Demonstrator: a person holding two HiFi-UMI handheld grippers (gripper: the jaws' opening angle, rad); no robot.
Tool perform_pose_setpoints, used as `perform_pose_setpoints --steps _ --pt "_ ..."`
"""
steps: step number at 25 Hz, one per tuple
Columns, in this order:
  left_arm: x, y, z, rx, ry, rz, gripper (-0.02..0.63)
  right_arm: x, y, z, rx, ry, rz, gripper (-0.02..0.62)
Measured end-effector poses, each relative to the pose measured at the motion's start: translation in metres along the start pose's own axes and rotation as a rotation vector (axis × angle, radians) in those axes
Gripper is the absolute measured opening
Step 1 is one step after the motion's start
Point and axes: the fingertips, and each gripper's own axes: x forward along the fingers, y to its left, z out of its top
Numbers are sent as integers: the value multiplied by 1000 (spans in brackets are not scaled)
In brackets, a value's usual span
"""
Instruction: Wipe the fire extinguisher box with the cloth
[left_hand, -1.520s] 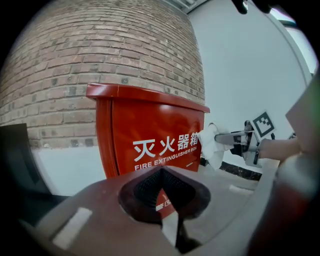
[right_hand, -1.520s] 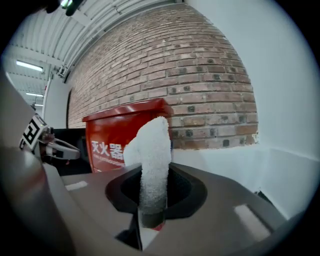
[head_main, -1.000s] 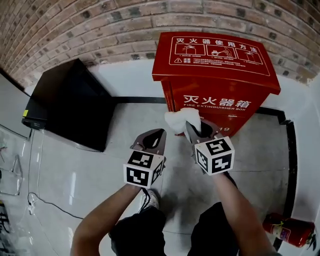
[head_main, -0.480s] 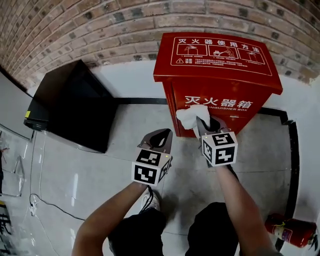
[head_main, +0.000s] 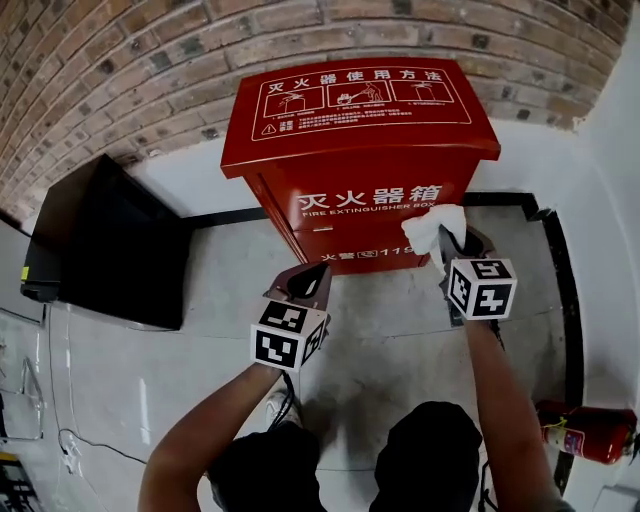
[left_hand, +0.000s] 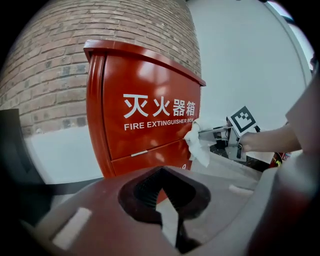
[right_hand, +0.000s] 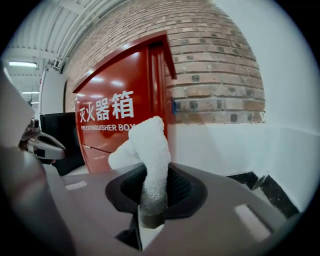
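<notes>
- We find the right gripper (head_main: 455, 245) with its jaws clamped on the white cloth (head_main: 435, 228). A wad of the cloth stands out beyond the tips.
- The left gripper (head_main: 305, 285) has its jaws drawn together with nothing between them. It hangs at lower centre of the head view, below the bottom edge of the box front and apart from it.
- The fire extinguisher box (head_main: 360, 170) stands on the floor against the brick wall (head_main: 120, 70), filling the upper centre of the head view, with its lettered front facing us.
- Governing relation: the cloth sits at the right-hand edge of the box front, level with the lettering, and in the left gripper view it appears pressed to that edge. Nearly all of the front panel therefore lies to the left of the right jaws in the frame, as the right gripper view confirms.
- We judge the front face to run longest from side to side at this height, so a leftward stroke would cover it. The sloped lid above shows no cloth on it.
- The right gripper is the nearer to the work and the only one carrying the cloth.
- Also noted: a black cabinet (head_main: 100, 240) at left of frame and a loose extinguisher (head_main: 585, 430) lying on the floor at lower right, both well apart from the box front.
</notes>
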Motion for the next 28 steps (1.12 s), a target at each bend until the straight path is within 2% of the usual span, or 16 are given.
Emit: perform_pose_setpoints --steps 3,5,8,10,15,21,24,28 --pt "6 -1 -2 1 -4 -6 0 -5 -23 -8 1 15 -44 92" --pt "7 3 -6 -6 -5 -2 0 -10 -33 -15 37 21 -71 92" --pt "5 14 -17 -34 1 8 0 -18 -23 -34 41 43 -64 91" --pt "2 23 -27 -52 6 23 0 -16 5 -46 5 57 -18 91" --pt "-10 51 -60 -79 57 87 0 15 107 -62 -69 71 186 92" --pt "-33 90 -93 -152 102 169 0 69 228 -75 -103 113 396 92" --pt "-44 94 -104 -172 112 177 0 99 264 -82 -76 135 415 92" --pt "-51 90 -112 -179 118 162 0 115 259 -91 -69 152 349 92"
